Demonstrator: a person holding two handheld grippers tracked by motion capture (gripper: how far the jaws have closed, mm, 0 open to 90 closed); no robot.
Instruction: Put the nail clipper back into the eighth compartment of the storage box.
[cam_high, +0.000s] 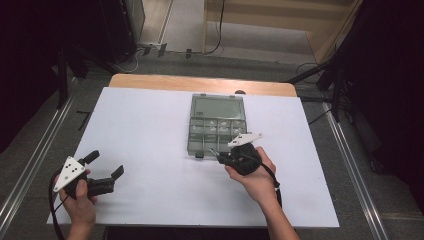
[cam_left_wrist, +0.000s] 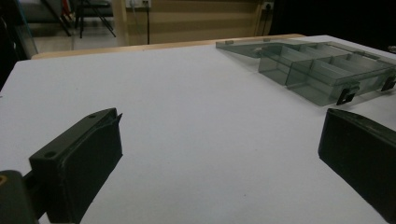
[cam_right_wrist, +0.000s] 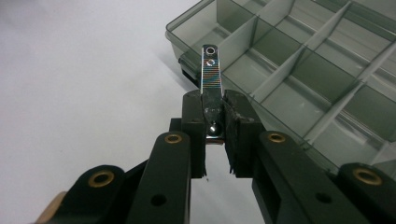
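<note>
A smoky clear compartment box (cam_high: 217, 125) lies open on the white sheet, its lid folded back toward the far side. Some of its cells hold small pale parts. My right gripper (cam_high: 218, 155) is at the box's near edge, shut on a thin metal strip (cam_right_wrist: 211, 70) with two small holes at its tip. In the right gripper view the strip sticks out from between the pads (cam_right_wrist: 236, 121) toward the corner of the box (cam_right_wrist: 299, 60). My left gripper (cam_high: 106, 164) rests at the front left, open, with nothing between its jaws (cam_left_wrist: 222, 121); the box (cam_left_wrist: 322, 70) lies far off to its right.
The white sheet (cam_high: 150, 130) covers most of the wooden table (cam_high: 200, 82). Metal rails run along both sides of the table. Dark stands and cables (cam_high: 125, 60) are on the floor beyond the far edge.
</note>
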